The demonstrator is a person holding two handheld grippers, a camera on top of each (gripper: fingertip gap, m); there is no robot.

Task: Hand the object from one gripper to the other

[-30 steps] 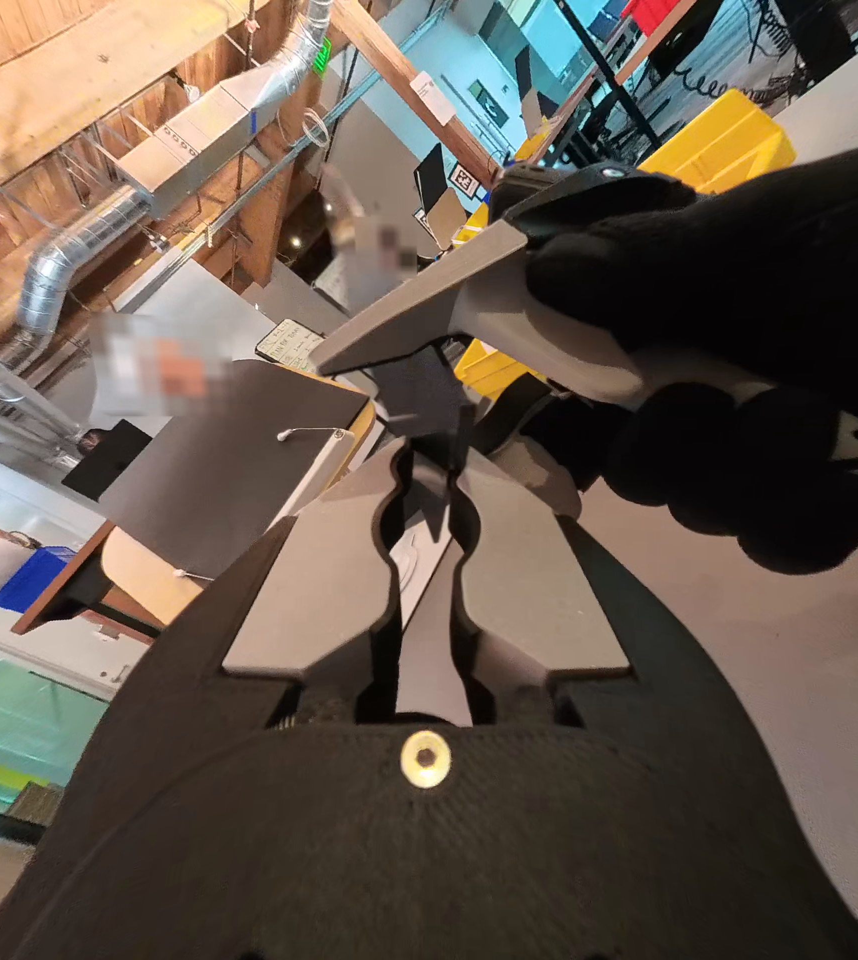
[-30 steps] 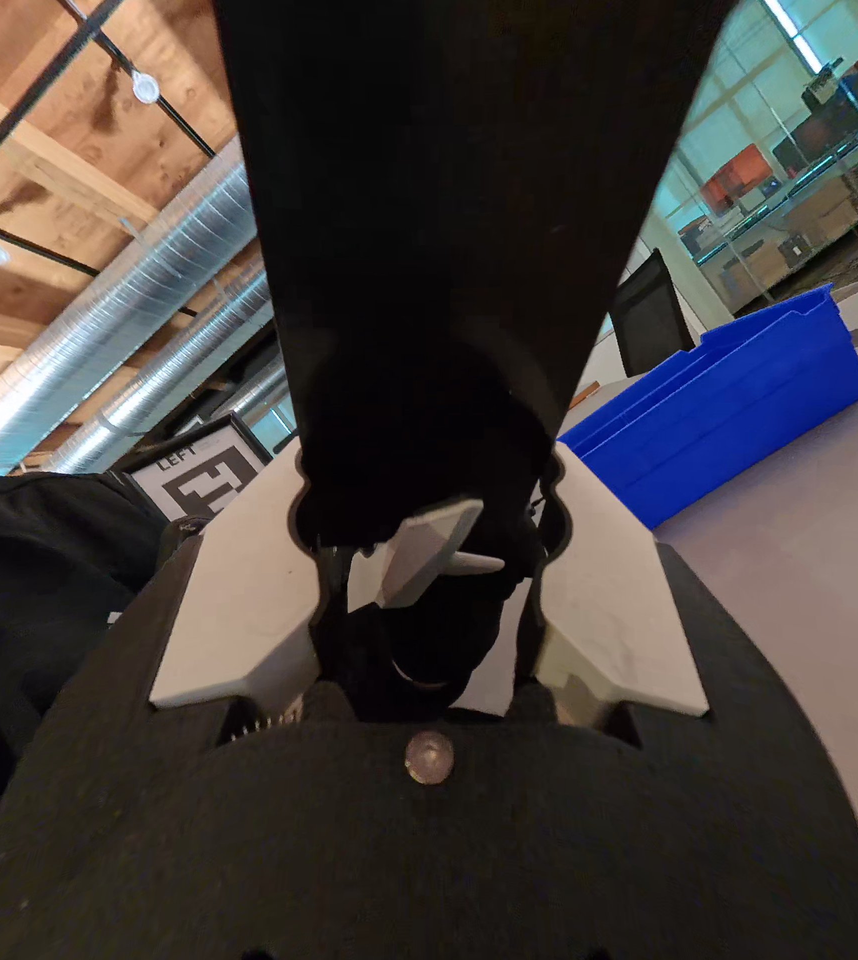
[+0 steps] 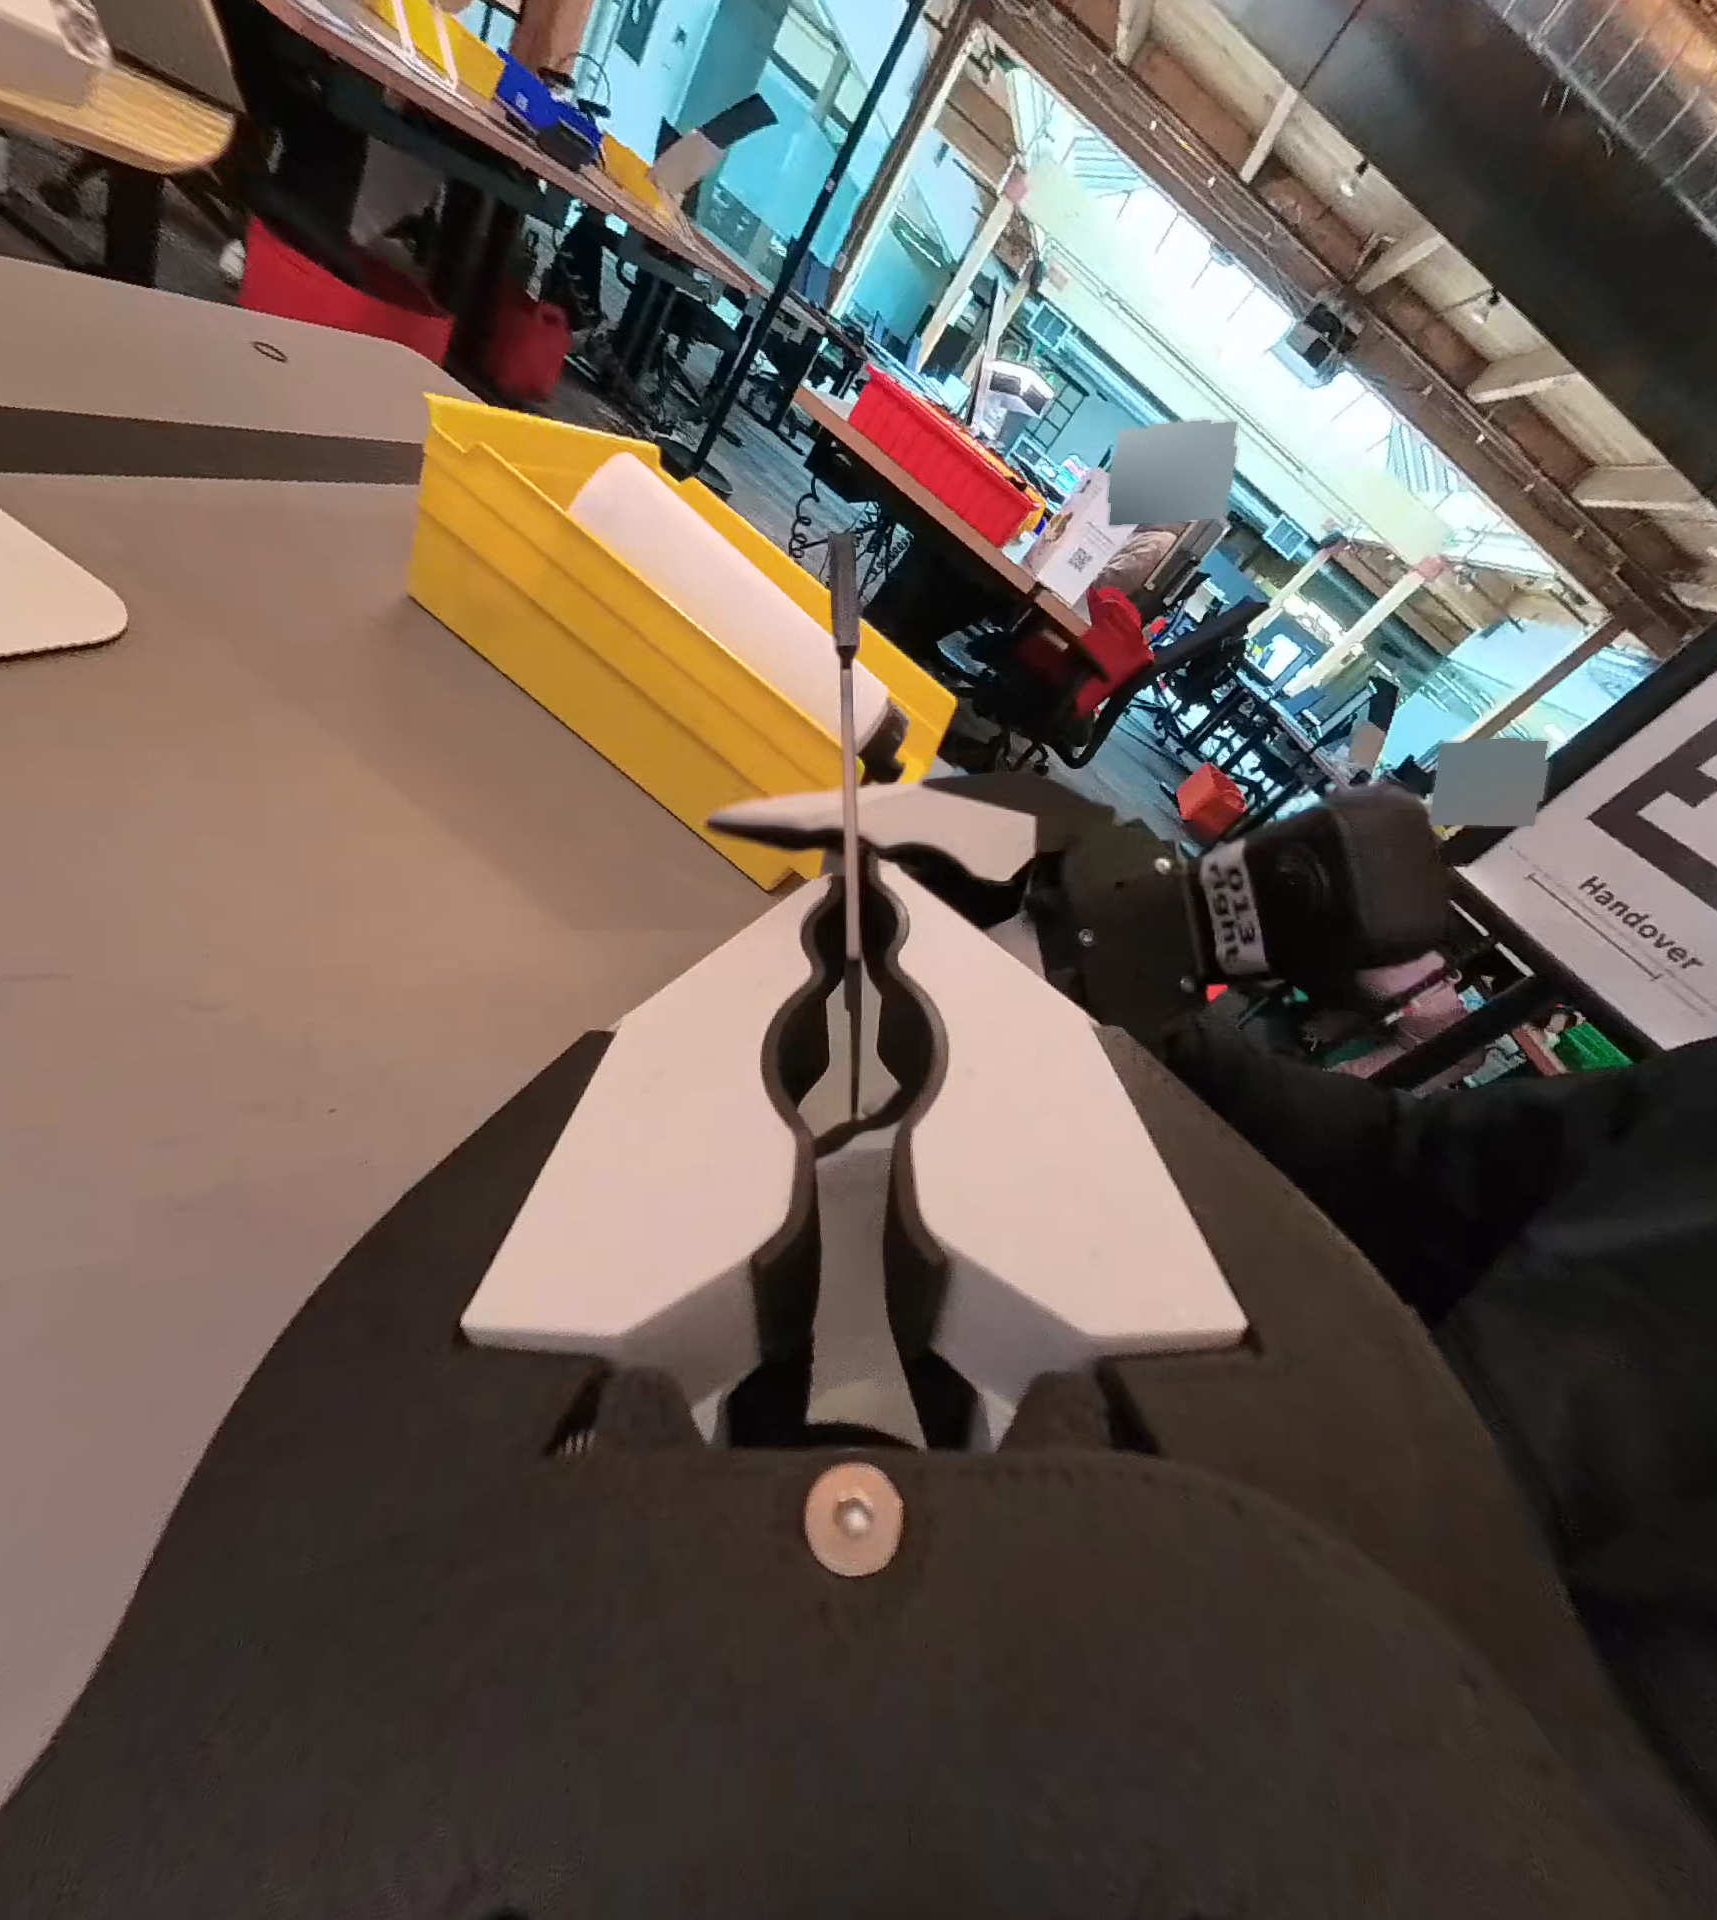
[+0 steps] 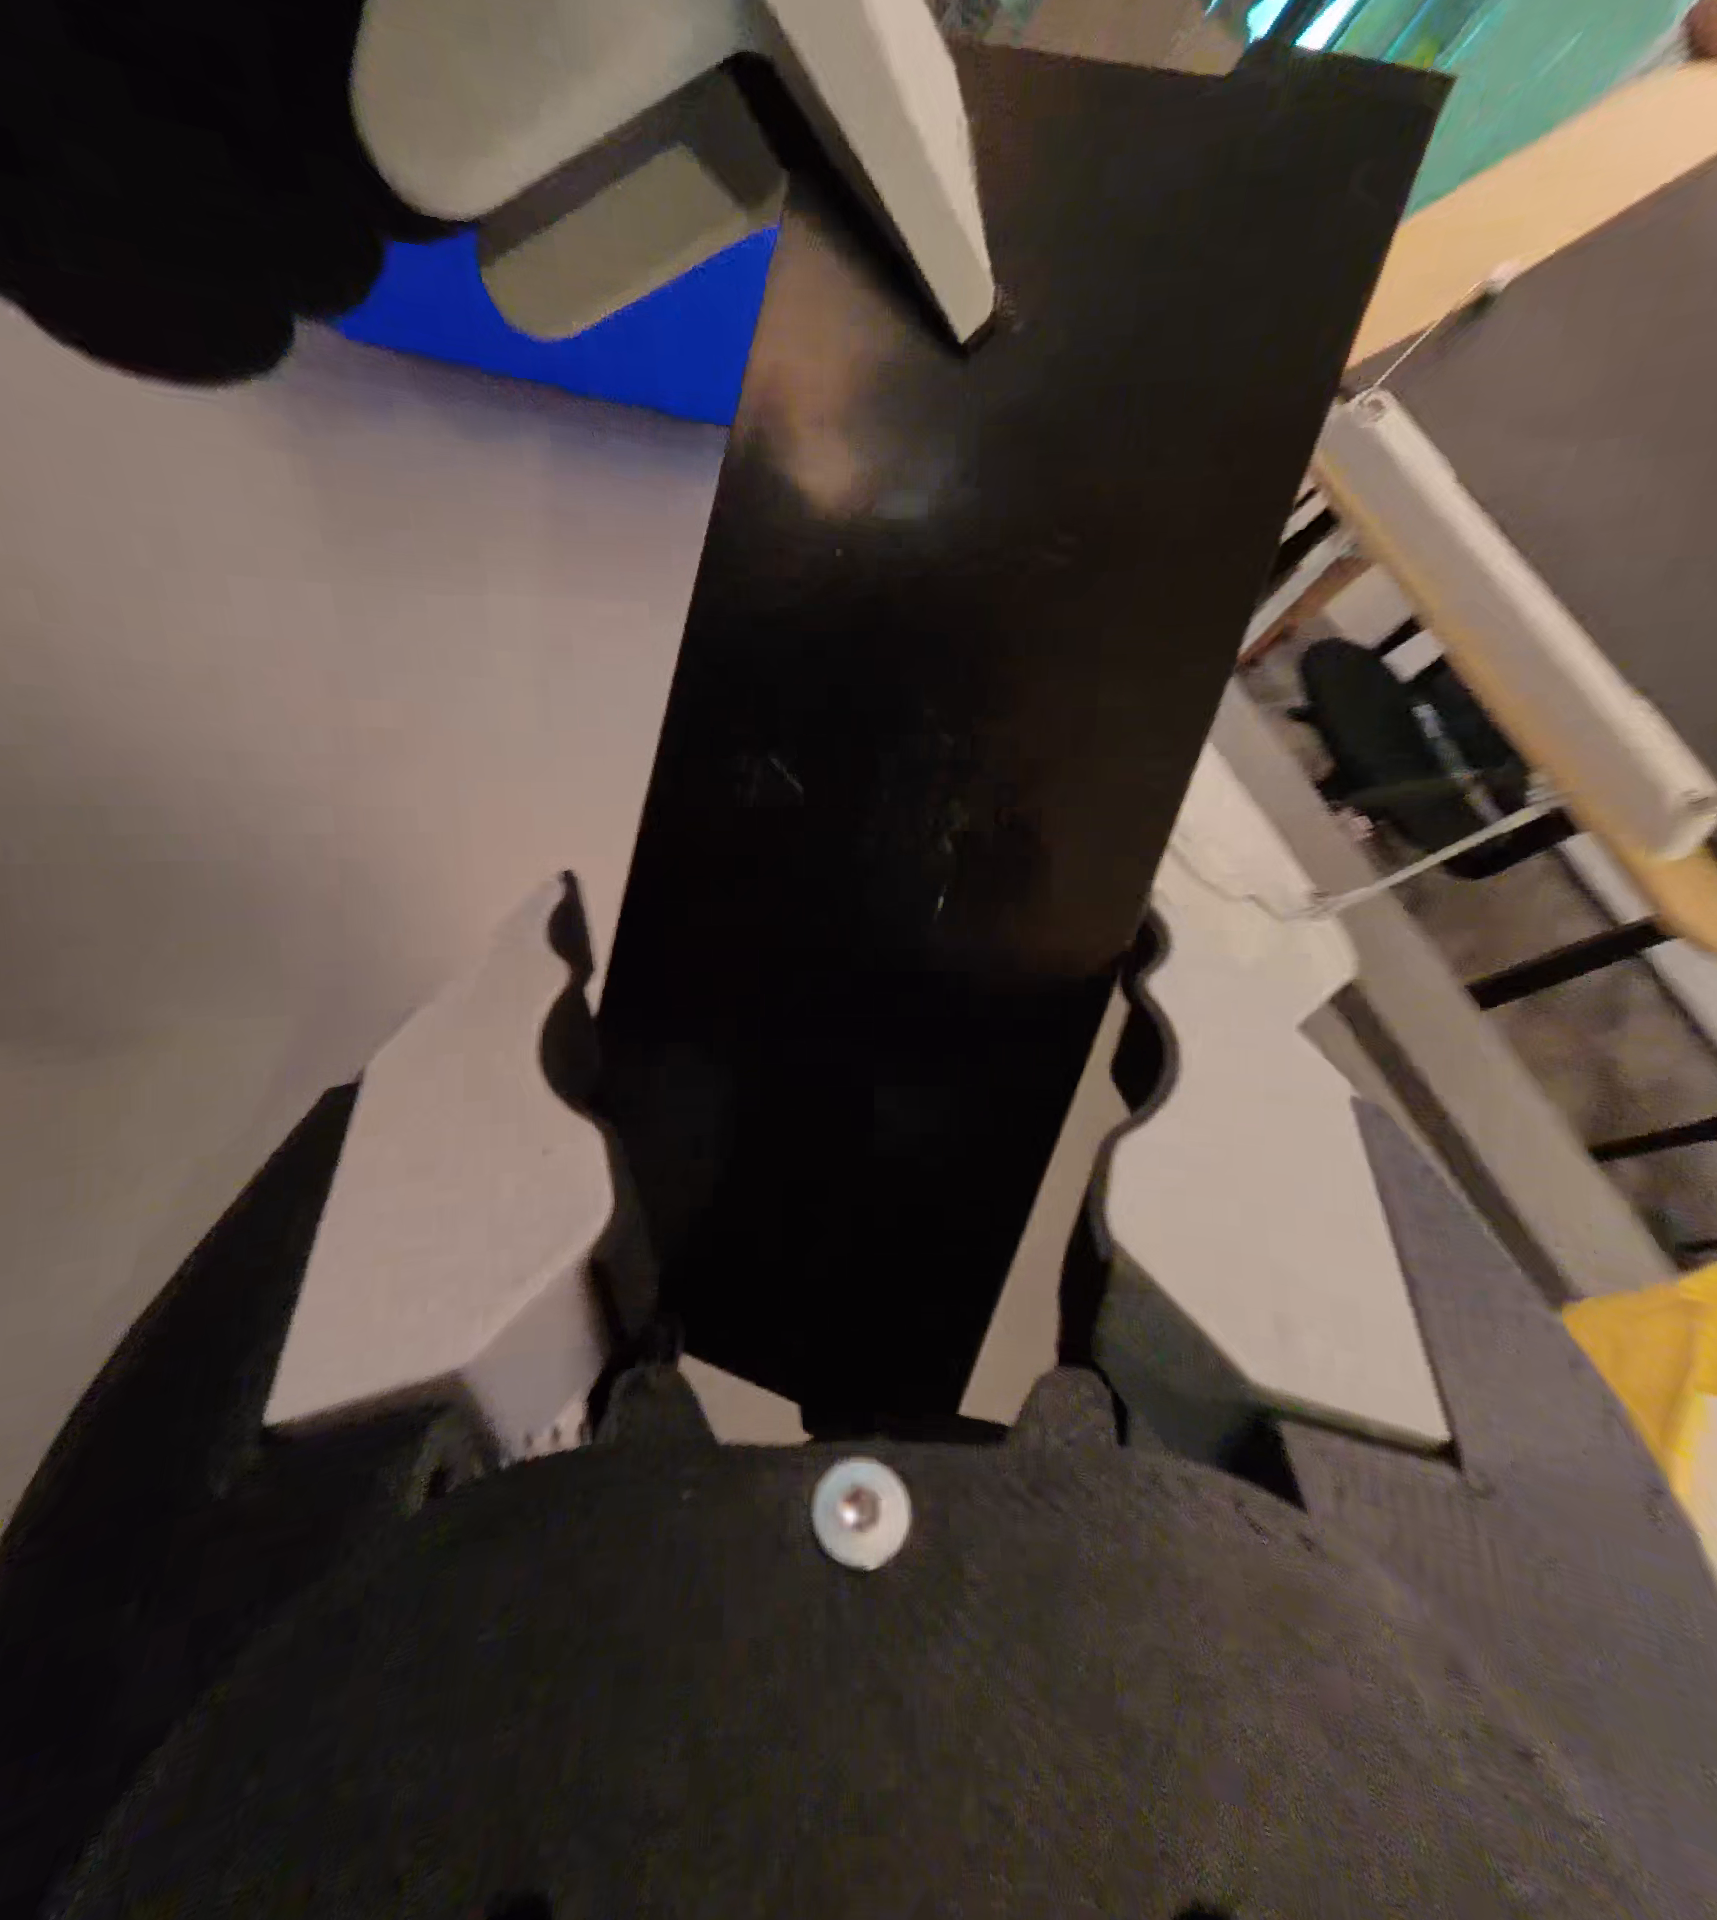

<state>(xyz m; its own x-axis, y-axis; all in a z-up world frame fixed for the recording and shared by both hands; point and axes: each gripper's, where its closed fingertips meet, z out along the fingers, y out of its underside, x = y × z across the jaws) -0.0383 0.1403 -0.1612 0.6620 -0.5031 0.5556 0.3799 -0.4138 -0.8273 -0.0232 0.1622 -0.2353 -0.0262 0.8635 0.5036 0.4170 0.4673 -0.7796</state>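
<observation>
Left gripper [image 3: 852, 899]: its fingers were pressed together on the lower end of the black plate [image 3: 848, 727], which stood upright and edge-on above them.
Right gripper [image 4: 854, 904]: its fingers stood wide, one at each long edge of the plate; whether they pinched it could not be told.
Gloved hand [image 4: 106, 156]: above and left of the plate in the right wrist view.
Change: a second before, the left wrist view had been tipped toward ceiling ducts with the glove close by; it now looked level across the worktop [image 3: 210, 831]. The left fingers had drawn in tighter on the plate.
Blue bin [image 4: 573, 332]: earlier right of the plate, now behind its upper left edge.
Yellow bin [image 3: 563, 623]: on the worktop beyond the plate, holding a white roll [image 3: 688, 540].
Writing: a white lettered band [image 3: 1233, 914] on the right gripper's camera, right of the plate; farther right, a board [image 3: 1716, 831] with a black-and-white square pattern and a caption.
Red bin [image 3: 937, 457]: far behind the plate.
</observation>
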